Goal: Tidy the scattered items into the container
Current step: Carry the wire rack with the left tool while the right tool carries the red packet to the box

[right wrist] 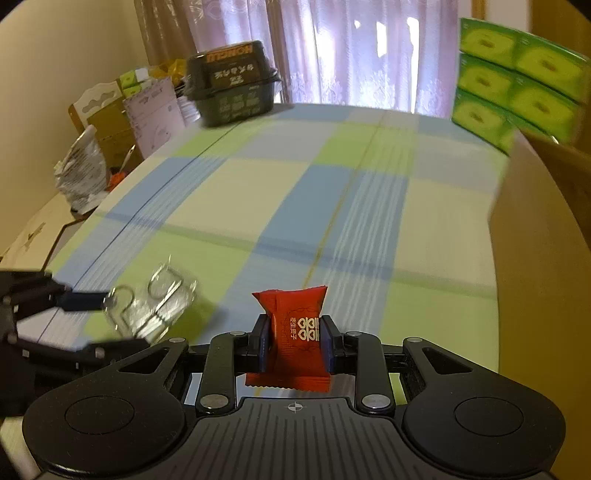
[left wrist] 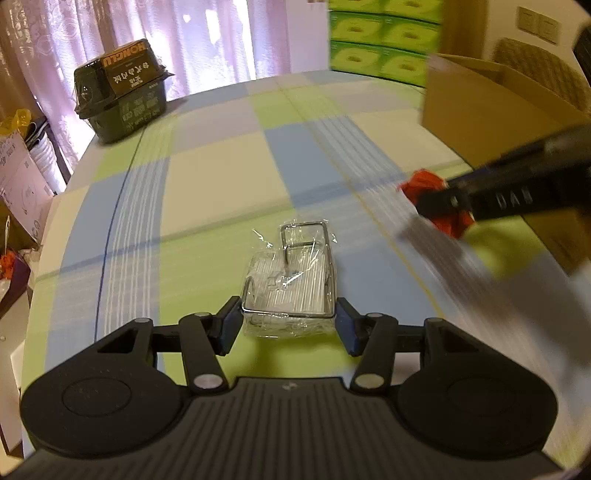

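Your left gripper (left wrist: 288, 325) has its two blue-padded fingers (left wrist: 227, 325) on either side of a clear plastic packet of metal hooks (left wrist: 291, 280), at the packet's near end. The pads sit right at its edges, but you cannot tell from either view whether they are pressing it or merely flanking it. The packet lies on the checked tablecloth (left wrist: 221, 166), on a green square beside a blue one, with the wire loops pointing away from you.

Your right gripper (right wrist: 293, 341) is clenched on a red candy packet (right wrist: 291, 339), held upright between the pads, its crimped top edge sticking up above the fingers and its bottom edge hanging below them. In the left wrist view the same red packet (left wrist: 424, 184) appears blurred at the tip of the right gripper (left wrist: 443, 206), above the cloth and just beside the cardboard box (left wrist: 480, 110).

The box stands open on the right side of the table; its brown wall (right wrist: 535, 258) fills the right edge of the right wrist view. At the far left corner sits a dark lidded tub (left wrist: 122, 92). Stacked green tissue boxes (left wrist: 384, 37) rise behind the table's far right edge, in front of the curtains (left wrist: 147, 29).
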The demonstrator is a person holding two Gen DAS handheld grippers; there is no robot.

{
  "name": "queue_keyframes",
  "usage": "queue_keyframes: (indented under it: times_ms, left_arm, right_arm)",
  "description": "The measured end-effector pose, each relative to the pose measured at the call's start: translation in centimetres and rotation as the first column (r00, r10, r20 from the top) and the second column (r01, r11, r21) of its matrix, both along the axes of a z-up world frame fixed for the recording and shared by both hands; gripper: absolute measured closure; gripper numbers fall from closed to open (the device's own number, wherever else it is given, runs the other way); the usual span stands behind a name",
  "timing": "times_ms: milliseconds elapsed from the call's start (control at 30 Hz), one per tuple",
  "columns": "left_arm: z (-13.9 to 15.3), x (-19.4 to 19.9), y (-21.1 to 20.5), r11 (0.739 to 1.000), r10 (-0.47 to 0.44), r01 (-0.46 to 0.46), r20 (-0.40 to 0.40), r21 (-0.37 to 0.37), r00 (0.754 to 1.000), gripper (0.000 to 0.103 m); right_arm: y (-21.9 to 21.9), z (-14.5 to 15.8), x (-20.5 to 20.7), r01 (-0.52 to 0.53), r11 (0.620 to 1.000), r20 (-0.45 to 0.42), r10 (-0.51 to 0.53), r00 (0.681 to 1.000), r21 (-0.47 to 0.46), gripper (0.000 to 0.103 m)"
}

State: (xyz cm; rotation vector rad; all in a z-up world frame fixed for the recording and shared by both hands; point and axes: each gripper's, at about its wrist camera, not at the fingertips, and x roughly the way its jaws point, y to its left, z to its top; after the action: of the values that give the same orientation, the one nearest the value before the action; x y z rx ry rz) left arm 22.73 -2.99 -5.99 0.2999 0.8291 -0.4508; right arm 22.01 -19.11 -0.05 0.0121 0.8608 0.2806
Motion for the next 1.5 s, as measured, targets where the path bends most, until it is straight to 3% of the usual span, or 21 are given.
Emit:
queue_keyframes:
  times_ms: [200,467,733,1500]
  left_arm:
    - [0.5,-6.4,0.4,1.000,-0.023,0.022,-0.029,-0.013,0.999,0.055]
    - [1.3,-10.5,0.2,0.999,0.007,-0.010,-0.065,-0.044,0.998,0.055]
    - [3.2,-12.4,-0.2,0.997,0.024,-0.027,-0.044,-0.069,0.999,0.055]
    - [6.2,-14.6,-2.3,0.999,-0.003,0.005,0.031,-0.052,1.000,0.055]
  right_arm:
    - [0.2,0.0,-7.2,0.018,1.000,-0.014,-0.018,1.000,-0.003,0.073]
    - [-0.4,0.9,-11.4,0.036,0.999,0.005,-0.036,0.999,0.004,0.073]
    - [-1.8,2.5,-13.7,0.071,0.997,0.059,-0.071,0.996,0.003,0.073]
    - [-4.5,5.2,-16.6,0.128,0.991,0.137,-0.134,0.981,0.047,0.073]
